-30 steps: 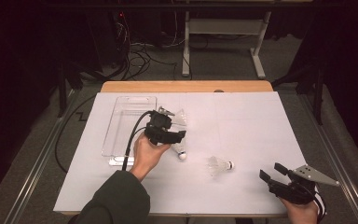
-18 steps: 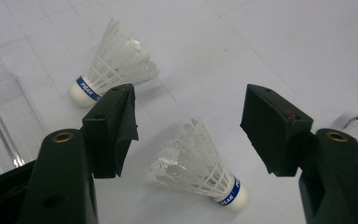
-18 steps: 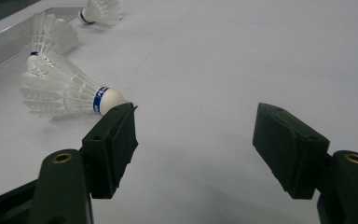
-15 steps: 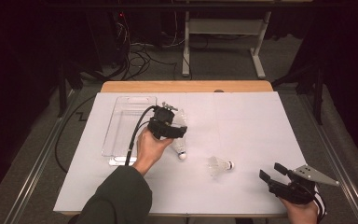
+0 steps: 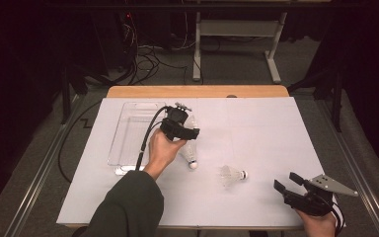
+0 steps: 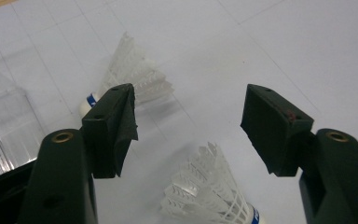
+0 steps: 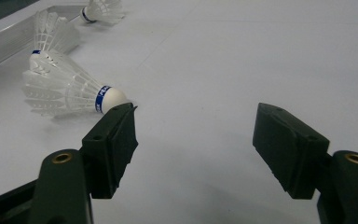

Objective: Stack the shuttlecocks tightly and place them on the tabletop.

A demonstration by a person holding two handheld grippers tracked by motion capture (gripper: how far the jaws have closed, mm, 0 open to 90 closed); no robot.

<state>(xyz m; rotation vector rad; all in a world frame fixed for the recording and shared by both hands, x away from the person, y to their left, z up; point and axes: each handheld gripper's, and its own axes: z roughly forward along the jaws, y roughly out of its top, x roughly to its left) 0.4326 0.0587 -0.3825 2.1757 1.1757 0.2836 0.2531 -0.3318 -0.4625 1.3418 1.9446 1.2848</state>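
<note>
your left gripper (image 5: 186,129) hangs spread wide, empty, at frame centre over a shuttlecock (image 5: 190,154) on the white surface (image 5: 256,128); your right gripper (image 5: 290,186) rests spread at lower right.

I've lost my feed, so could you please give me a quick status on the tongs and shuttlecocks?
Left tongs open, above shuttlecocks near clear tray. Right tongs open, holding nothing. Lone shuttlecock lying mid-table, untouched. Nothing in the way.
</note>
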